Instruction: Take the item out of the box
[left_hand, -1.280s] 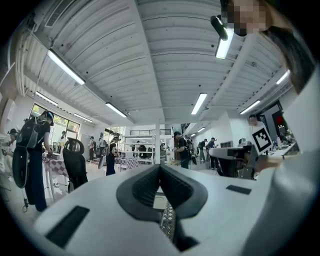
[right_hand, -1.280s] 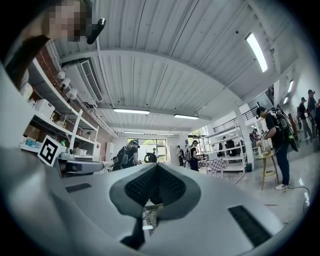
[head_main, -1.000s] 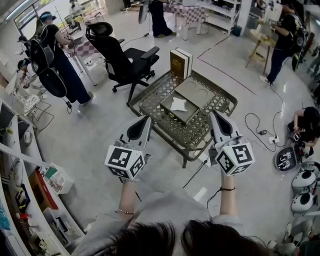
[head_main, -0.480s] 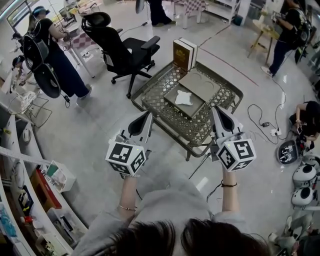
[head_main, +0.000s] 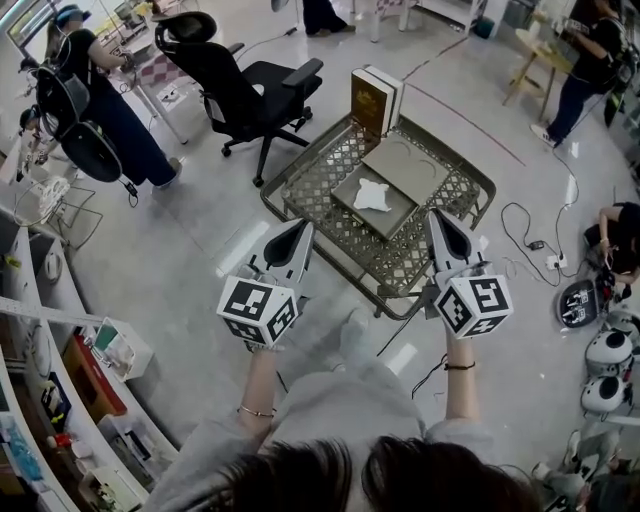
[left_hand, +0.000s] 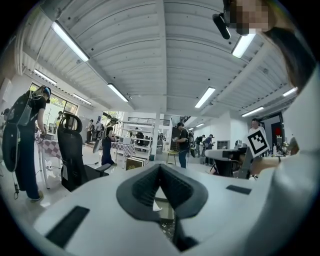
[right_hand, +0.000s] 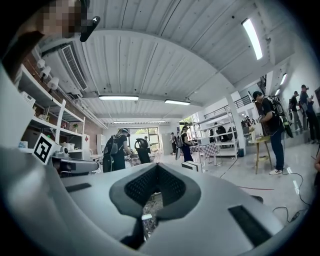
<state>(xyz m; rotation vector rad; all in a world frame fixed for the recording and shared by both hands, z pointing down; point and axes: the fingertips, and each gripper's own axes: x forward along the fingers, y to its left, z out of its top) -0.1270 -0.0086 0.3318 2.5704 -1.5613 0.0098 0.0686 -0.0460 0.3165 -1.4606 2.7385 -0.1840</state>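
1. Both grippers are empty with jaws pressed together: the left gripper (head_main: 300, 229) and the right gripper (head_main: 437, 216) each show their pads meeting at the tips in their own views, with nothing between them.
2. The item (head_main: 372, 195), white and crumpled, lies in the open box (head_main: 400, 208) on the lattice table (head_main: 320, 222).
3. The item sits ahead of me and between the two grippers. I judge the right one slightly nearer, though it is close to even.
4. The box and its flat lid run from near-left to far-right in the head view. The item itself shows no clear long axis.
5. Both grippers point level, so I expect to tip one down and open it before reaching in.
6. Compared with a second ago, both grippers have come forward to the table's near edge, and the jaws are closed as before.
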